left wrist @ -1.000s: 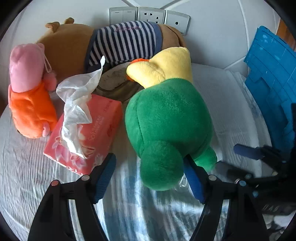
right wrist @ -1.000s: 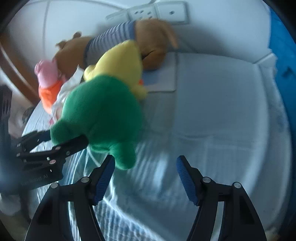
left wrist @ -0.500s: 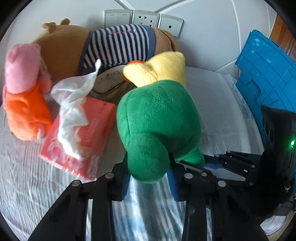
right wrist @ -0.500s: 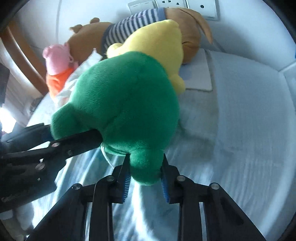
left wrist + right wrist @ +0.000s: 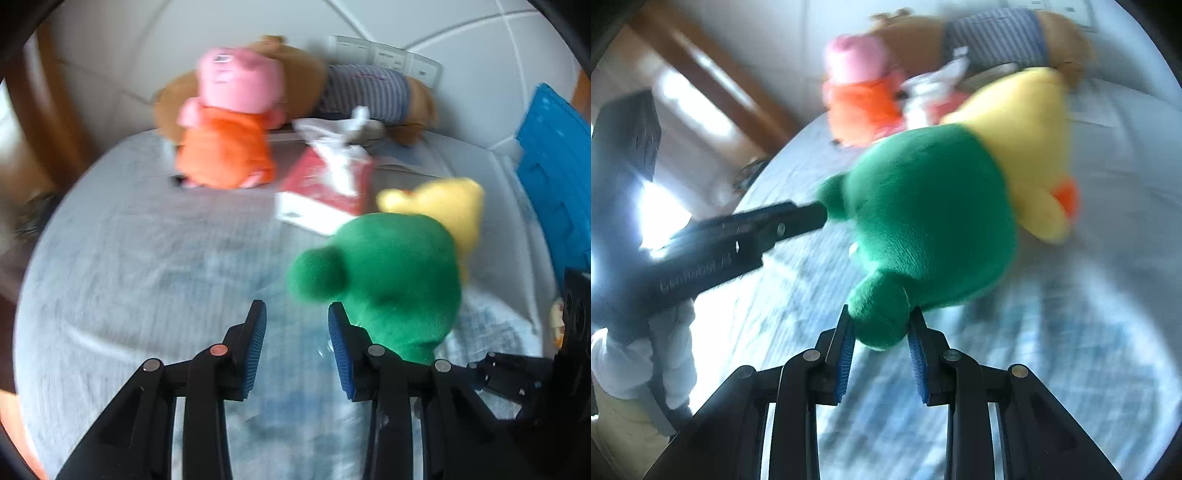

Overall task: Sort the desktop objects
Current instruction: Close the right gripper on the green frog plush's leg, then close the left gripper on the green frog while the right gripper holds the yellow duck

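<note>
A green and yellow plush duck (image 5: 931, 206) hangs tilted over the pale sheet (image 5: 147, 277). My right gripper (image 5: 881, 347) is shut on one of its green feet. In the left wrist view the plush duck (image 5: 399, 280) sits to the right of my left gripper (image 5: 297, 347), just behind the right finger. The left fingers stand a narrow gap apart with nothing between them. From the right wrist view, the left gripper (image 5: 822, 214) has its tip beside the duck's other foot. Both views are blurred.
A pink and orange pig plush (image 5: 229, 122), a brown plush in a striped shirt (image 5: 365, 88) and a red tissue box (image 5: 325, 192) lie at the back near the wall sockets (image 5: 384, 59). A blue crate (image 5: 554, 177) stands at the right. A gloved hand (image 5: 676, 350) holds the left tool.
The left gripper, shut on the duck's foot half a second ago, no longer holds it and has swung left. The right gripper keeps its grip, and the duck is lifted and turned.
</note>
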Demonstrator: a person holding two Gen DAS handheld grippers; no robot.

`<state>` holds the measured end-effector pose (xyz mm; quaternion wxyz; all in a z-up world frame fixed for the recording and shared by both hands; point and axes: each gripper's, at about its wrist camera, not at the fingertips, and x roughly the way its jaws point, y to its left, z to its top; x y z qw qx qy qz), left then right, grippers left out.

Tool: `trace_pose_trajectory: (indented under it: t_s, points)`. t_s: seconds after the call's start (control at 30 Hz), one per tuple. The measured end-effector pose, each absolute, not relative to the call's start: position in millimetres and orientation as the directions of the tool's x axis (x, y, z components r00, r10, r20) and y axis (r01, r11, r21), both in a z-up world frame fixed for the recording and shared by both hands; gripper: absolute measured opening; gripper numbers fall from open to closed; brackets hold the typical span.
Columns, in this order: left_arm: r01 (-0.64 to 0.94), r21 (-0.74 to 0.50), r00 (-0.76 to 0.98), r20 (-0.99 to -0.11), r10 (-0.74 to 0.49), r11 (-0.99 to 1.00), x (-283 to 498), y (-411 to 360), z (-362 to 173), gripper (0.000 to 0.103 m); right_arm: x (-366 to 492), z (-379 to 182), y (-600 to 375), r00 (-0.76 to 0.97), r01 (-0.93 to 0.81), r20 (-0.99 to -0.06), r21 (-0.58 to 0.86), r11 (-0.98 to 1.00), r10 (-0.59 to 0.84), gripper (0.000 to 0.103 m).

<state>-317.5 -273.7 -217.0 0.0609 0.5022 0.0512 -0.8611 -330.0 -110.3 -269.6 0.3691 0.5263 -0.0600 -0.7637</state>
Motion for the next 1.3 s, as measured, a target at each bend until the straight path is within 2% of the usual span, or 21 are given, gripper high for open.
trace_pose_trajectory:
  t_s: [0.07, 0.13, 0.2, 0.23, 0.3, 0.43, 0.53, 0.77, 0.87, 1.0, 1.3]
  points:
    - [0.183, -0.04, -0.478, -0.877, -0.053, -0.982, -304, -280, -214, 0.039, -319, -266, -120, -0.179, 0.503, -0.764, 0.47, -0.725, -0.62, 0.036]
    - [0.198, -0.052, -0.482, -0.875, -0.052, -0.979, -290, -277, -213, 0.051, -307, -258, -118, -0.206, 0.503, -0.771, 0.445, -0.741, -0.603, 0.049]
    - [0.213, -0.067, -0.496, -0.867, -0.049, -0.975, -283, -266, -211, 0.073, -300, -249, -108, -0.24, 0.499, -0.777, 0.416, -0.76, -0.582, 0.051]
    - [0.221, -0.071, -0.501, -0.864, -0.051, -0.973, -281, -259, -210, 0.076, -299, -244, -99, -0.259, 0.492, -0.779, 0.403, -0.772, -0.571, 0.054]
    - [0.239, -0.068, -0.505, -0.86, -0.064, -0.969, -279, -247, -211, 0.076, -302, -238, -78, -0.294, 0.472, -0.778, 0.387, -0.792, -0.555, 0.062]
    - [0.3, -0.072, -0.512, -0.854, -0.096, -0.951, -279, -227, -212, 0.077, -322, -226, -35, -0.361, 0.456, -0.777, 0.335, -0.824, -0.516, 0.088]
    - [0.324, -0.091, -0.518, -0.85, -0.096, -0.942, -285, -215, -209, 0.076, -339, -220, -11, -0.389, 0.438, -0.779, 0.313, -0.843, -0.492, 0.098]
    - [0.295, -0.079, -0.523, -0.847, -0.092, -0.952, -322, -190, -209, 0.079, -383, -223, 10, -0.399, 0.414, -0.768, 0.336, -0.846, -0.5, 0.102]
    - [0.297, -0.062, -0.509, -0.855, -0.103, -0.953, -339, -189, -220, 0.103, -405, -231, 4, -0.397, 0.402, -0.767, 0.349, -0.847, -0.505, 0.102]
    - [0.307, -0.046, -0.49, -0.864, -0.117, -0.95, -353, -196, -235, 0.103, -435, -245, -4, -0.38, 0.379, -0.768, 0.378, -0.844, -0.515, 0.102]
    - [0.275, -0.099, -0.529, -0.847, -0.064, -0.956, -359, -203, -252, 0.103, -473, -289, -26, -0.315, 0.337, -0.76, 0.47, -0.816, -0.568, 0.102]
